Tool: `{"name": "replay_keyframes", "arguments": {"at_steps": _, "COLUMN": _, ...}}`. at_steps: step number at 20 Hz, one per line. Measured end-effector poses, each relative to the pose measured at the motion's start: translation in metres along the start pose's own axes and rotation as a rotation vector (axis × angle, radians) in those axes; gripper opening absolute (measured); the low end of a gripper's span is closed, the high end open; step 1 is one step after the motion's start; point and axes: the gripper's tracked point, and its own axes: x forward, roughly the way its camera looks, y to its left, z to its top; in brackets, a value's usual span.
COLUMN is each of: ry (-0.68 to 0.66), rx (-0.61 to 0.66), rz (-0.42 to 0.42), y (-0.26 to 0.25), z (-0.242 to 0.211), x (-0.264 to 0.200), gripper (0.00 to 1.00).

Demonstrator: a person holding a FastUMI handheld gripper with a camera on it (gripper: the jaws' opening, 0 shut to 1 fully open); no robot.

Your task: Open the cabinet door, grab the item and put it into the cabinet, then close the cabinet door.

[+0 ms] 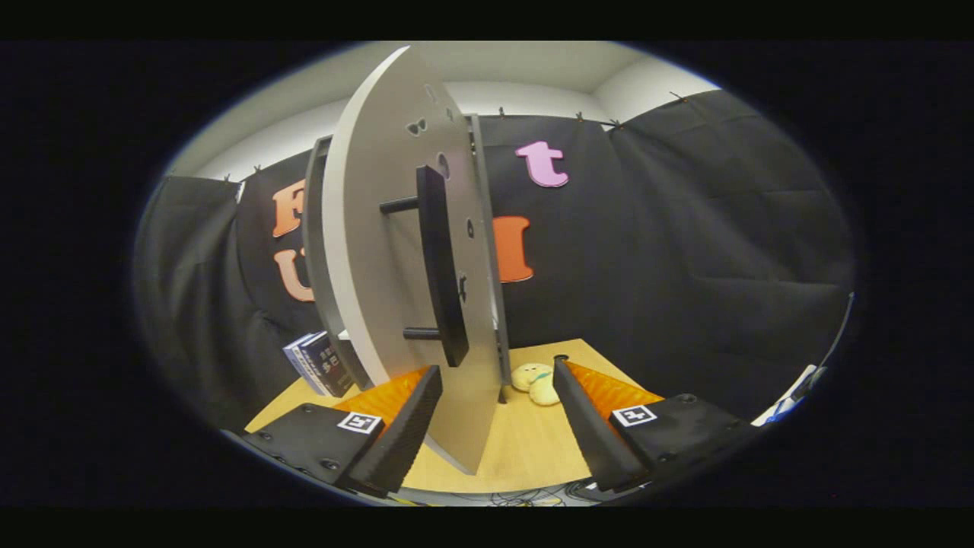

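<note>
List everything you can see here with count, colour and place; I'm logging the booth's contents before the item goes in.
cabinet door: one, pale grey, swung open edge-on, its lower edge between the fingers
door handle: one, black bar on two posts, above the gap between the fingers
cabinet: one, grey frame, behind the door
plush toy: one, pale yellow, on the table beyond the fingers, right of the door
books: a small stack, dark covers, on the table left of the cabinet
table: one, light wood
cables: several, thin, at the table's near edge
gripper: one, fingers spread open, pressing on nothing
</note>
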Motion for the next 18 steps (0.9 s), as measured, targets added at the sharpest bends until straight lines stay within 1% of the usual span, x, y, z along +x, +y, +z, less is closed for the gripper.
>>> {"name": "replay_keyframes", "arguments": {"at_steps": 4, "ry": 0.026, "rx": 0.013, "rz": 0.057, "y": 0.038, "z": -0.011, "x": 0.014, "gripper": 0.95}}
{"name": "replay_keyframes", "arguments": {"at_steps": 9, "ry": 0.030, "rx": 0.031, "rz": 0.075, "y": 0.081, "z": -0.016, "x": 0.047, "gripper": 0.95}}
{"name": "replay_keyframes", "arguments": {"at_steps": 14, "ry": 0.034, "rx": 0.050, "rz": 0.095, "y": 0.131, "z": -0.026, "x": 0.101, "gripper": 0.95}}
{"name": "replay_keyframes", "arguments": {"at_steps": 15, "ry": 0.042, "rx": 0.046, "rz": 0.100, "y": 0.140, "z": -0.031, "x": 0.114, "gripper": 0.97}}
{"name": "replay_keyframes", "arguments": {"at_steps": 18, "ry": 0.043, "rx": 0.004, "rz": 0.087, "y": 0.172, "z": -0.039, "x": 0.155, "gripper": 0.97}}
